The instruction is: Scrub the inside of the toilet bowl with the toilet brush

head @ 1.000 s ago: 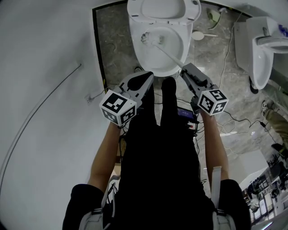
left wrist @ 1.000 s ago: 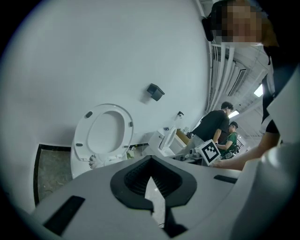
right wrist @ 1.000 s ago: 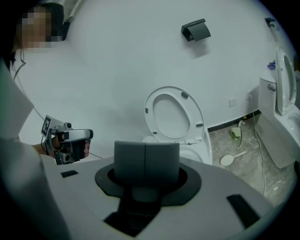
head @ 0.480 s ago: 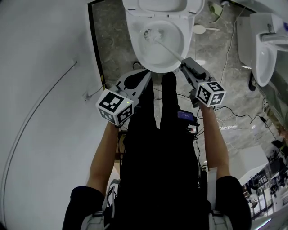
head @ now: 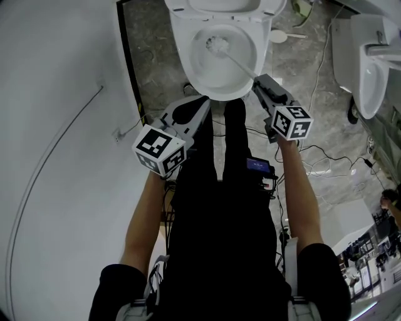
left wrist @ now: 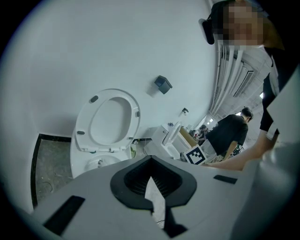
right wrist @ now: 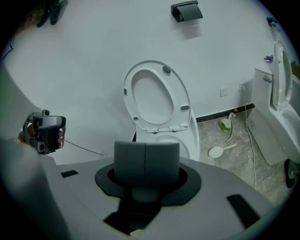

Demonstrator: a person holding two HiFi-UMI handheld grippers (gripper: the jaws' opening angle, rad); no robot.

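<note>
The white toilet bowl (head: pixel 197 78) is at the top of the head view, its seat and lid raised (right wrist: pixel 157 96). The toilet brush (head: pixel 217 44) has its bristle head inside the bowl, near the back. Its thin handle runs down and right to my right gripper (head: pixel 258 81), which is shut on it at the bowl's front right rim. In the right gripper view the pads (right wrist: pixel 146 161) sit together and hide the handle. My left gripper (head: pixel 202 101) hovers at the bowl's front left rim, shut and holding nothing; the raised seat (left wrist: pixel 110 119) shows beyond it.
A second toilet (head: pixel 369 44) stands at the right. A white round-headed tool (head: pixel 279 36) and a green item (head: pixel 301 9) lie on the marble floor beside the bowl, with cables (head: pixel 319 163) further right. A white curved wall (head: pixel 56 125) fills the left. My dark-clad legs stand before the bowl.
The brush head has slid from the bowl's left side toward its middle and back. The right gripper shifted slightly with it. The left gripper stayed where it was.
</note>
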